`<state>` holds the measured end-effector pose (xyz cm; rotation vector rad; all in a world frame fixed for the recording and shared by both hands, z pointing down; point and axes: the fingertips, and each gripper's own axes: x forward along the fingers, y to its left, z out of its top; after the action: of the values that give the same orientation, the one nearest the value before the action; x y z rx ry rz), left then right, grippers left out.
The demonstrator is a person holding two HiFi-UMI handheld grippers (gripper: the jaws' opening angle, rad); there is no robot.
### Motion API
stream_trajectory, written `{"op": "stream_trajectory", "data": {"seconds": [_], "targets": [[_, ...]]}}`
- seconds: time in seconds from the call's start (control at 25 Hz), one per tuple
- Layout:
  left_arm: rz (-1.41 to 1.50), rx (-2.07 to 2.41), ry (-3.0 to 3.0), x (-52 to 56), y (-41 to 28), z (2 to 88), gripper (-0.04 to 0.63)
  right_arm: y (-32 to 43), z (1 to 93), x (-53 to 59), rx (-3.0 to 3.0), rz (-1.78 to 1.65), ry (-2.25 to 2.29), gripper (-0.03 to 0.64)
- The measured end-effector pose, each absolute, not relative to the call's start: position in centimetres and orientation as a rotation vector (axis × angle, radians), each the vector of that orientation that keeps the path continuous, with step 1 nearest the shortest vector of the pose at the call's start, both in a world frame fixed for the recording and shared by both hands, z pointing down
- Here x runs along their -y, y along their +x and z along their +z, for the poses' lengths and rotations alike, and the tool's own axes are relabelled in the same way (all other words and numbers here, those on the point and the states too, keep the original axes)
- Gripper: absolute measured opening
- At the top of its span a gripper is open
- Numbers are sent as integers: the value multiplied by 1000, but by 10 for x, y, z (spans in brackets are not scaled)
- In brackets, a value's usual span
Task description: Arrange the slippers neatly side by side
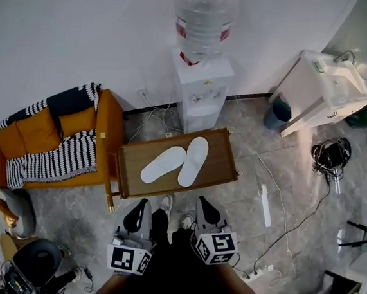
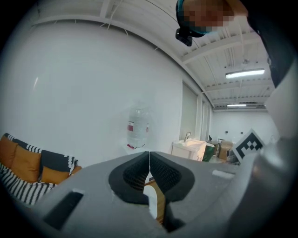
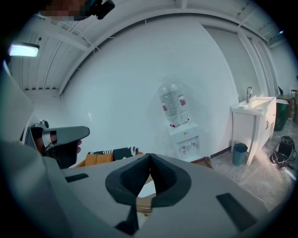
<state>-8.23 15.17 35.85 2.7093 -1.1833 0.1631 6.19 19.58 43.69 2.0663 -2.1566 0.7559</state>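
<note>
Two white slippers lie on a low wooden table (image 1: 214,172) in the head view. The left slipper (image 1: 162,164) is slanted, with its far end close to the right slipper (image 1: 194,161), which lies nearly straight, so the pair makes a narrow V. My left gripper (image 1: 140,209) and right gripper (image 1: 207,210) hover close to my body, short of the table's near edge, both shut and empty. In the left gripper view the jaws of the left gripper (image 2: 149,153) meet, with a sliver of slipper (image 2: 151,197) below them. The right gripper (image 3: 150,156) is likewise shut.
A water dispenser (image 1: 199,80) stands behind the table, an orange sofa with a striped blanket (image 1: 55,137) at its left. At the right are a white sink cabinet (image 1: 324,92), a blue bin (image 1: 278,113), floor cables and a power strip (image 1: 265,206). My shoes (image 1: 165,205) stand before the table.
</note>
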Motion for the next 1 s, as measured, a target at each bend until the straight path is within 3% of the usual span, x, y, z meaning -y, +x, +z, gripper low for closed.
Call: {"op": "stream_trajectory", "data": {"seconds": [0.52,1.0], "targets": [[165,1158,2660,-78,-80,377,18,74,492,-114,2024,861,2008,14],[174,1114,2638,-10,-74,402,17,99,610,-49,1774,1061,1914,15]]}}
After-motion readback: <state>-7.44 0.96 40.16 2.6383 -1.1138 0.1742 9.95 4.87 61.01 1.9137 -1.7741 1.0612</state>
